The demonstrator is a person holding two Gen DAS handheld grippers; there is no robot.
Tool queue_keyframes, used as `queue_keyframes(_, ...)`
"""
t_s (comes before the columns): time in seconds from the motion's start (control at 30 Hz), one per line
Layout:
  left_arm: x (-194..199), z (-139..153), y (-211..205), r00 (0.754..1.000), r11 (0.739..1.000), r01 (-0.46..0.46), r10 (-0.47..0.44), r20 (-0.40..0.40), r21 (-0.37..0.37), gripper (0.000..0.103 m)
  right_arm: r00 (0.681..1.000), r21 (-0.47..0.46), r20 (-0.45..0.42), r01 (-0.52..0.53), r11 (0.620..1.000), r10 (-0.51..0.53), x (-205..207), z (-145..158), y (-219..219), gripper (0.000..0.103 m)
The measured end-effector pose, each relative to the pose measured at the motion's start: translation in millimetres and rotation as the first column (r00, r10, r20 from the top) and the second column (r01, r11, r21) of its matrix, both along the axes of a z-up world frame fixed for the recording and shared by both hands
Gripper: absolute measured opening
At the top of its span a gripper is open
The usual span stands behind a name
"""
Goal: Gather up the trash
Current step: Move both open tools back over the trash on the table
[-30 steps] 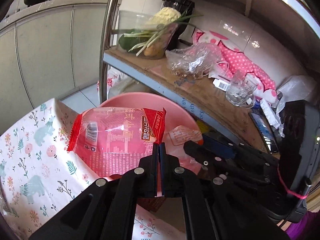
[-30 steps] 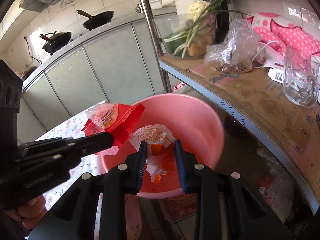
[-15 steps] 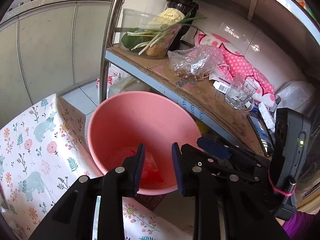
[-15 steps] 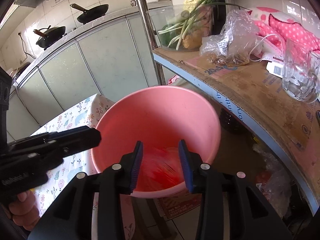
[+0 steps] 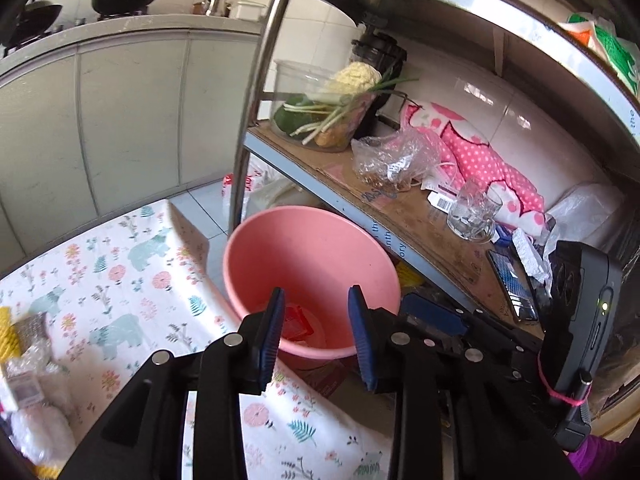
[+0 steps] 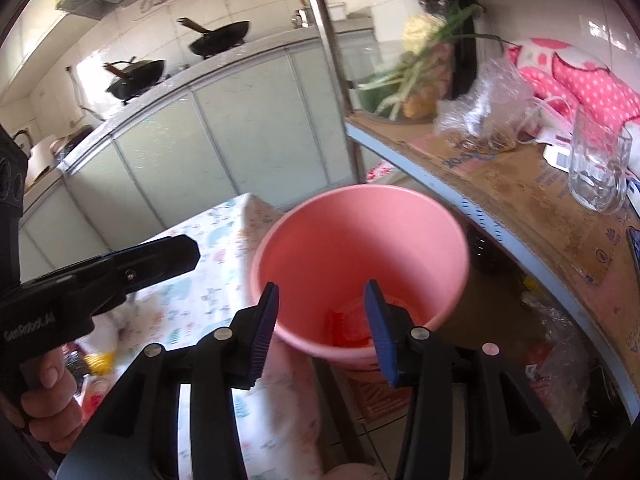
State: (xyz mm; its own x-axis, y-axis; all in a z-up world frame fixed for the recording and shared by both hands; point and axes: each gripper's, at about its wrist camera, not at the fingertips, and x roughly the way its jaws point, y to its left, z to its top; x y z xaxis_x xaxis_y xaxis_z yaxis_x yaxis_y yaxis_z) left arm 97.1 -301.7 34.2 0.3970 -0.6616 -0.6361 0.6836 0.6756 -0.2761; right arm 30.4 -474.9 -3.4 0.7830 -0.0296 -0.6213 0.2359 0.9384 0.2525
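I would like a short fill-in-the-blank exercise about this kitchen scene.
1. The red wrappers lie inside the ___ bucket.
2. The jaws of both grippers are ___.
3. The glass mug stands on the ___.
4. The tablecloth has a ___ pattern.

Missing words: pink; open; shelf; floral

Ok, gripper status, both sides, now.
Left gripper: open, empty, above the pink bucket.
Right gripper: open, empty, above the same bucket, red wrappers inside.
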Motion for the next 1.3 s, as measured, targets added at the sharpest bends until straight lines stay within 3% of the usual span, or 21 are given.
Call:
queue_keyframes(0.13,-18,12,31,0.997,0.998,-0.062,0.062,0.036,0.008,0.04,0.997,0.006,0.014,-0.072,0.997,0.072,-6,8,26,0.049)
queue_keyframes(0.43,-45,23,124,0.973,0.974,-0.224,0.223,0.061,0.018,0.044,0.969,0.029,0.015,-0.248,0.968,0.247,-10,12,89,0.051)
queue_keyframes(0.73,-67,24,231,0.905,0.906,-0.42,0.413,0.101,0.059,0.044,0.923,0.067,-0.015,-0.383,0.921,0.385,-12,7,146,0.056)
queue_keyframes(0.97,-79,-1,293,0.857,0.854,-0.515,0.513,0.05,0.074,0.044,0.843,0.154,-0.068,-0.52,0.84,0.534,-10,-6,192,0.056)
queue_keyframes(1.17,-83,-26,296,0.865,0.859,-0.498,0.501,-0.001,0.115,0.044,0.768,0.248,-0.118,-0.591,0.768,0.629,1,-22,226,0.056)
queue_keyframes(1.3,-78,-31,293,0.877,0.87,-0.477,0.481,-0.002,0.121,0.044,0.717,0.226,-0.154,-0.645,0.73,0.68,7,-28,255,0.056)
